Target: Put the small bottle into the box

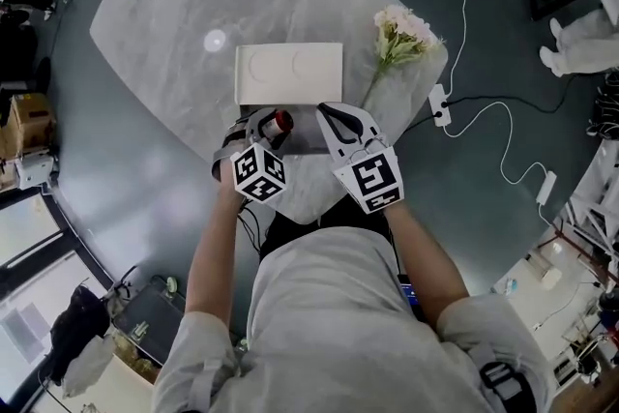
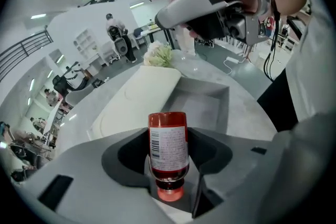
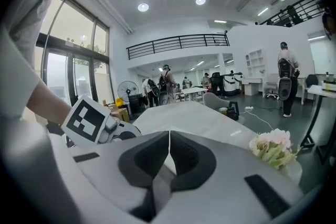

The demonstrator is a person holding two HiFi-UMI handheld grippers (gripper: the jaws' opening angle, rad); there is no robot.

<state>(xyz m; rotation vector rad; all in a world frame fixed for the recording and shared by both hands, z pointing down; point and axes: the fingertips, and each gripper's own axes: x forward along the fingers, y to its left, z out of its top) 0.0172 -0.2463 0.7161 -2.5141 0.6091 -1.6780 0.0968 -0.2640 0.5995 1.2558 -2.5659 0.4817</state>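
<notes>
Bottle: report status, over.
Left gripper shut on bottle, held off the table. Right gripper shut, empty. Box open, just ahead of the bottle; nothing in the way.

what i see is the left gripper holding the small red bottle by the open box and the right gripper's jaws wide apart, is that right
Not quite. The jaws of the right gripper are shut together with nothing between them, as the right gripper view shows. The left gripper does hold the small red bottle by the open box.
</notes>
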